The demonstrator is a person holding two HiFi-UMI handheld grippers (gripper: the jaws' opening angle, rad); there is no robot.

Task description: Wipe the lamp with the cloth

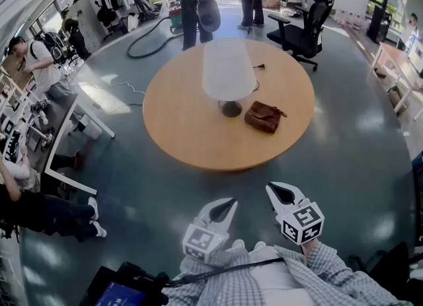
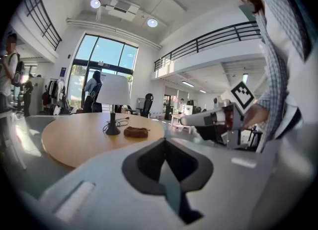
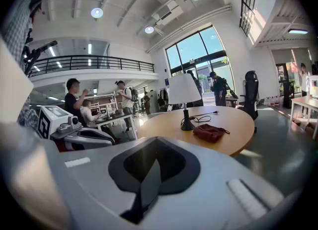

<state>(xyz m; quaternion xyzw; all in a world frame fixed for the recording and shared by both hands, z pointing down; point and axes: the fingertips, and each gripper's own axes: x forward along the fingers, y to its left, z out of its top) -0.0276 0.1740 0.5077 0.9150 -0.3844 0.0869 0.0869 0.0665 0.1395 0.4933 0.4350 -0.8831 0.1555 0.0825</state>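
Jaws shut and empty on both sides, I'm facing the cloth (image 1: 264, 116) well ahead on the counter (image 1: 185, 129), nearer my right gripper (image 1: 283, 190).

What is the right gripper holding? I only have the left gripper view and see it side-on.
Observer: Nothing. The right gripper view shows the right gripper with its jaws shut together and nothing between them.
Operator: Is the lamp plugged in?
Observer: No. In the head view the plug lies loose on the table, beyond the lamp.
Operator: Are we over the table?
Observer: No. From above, the left gripper and the right gripper both sit short of the table's near edge, over the floor. The cloth lies well ahead of them.
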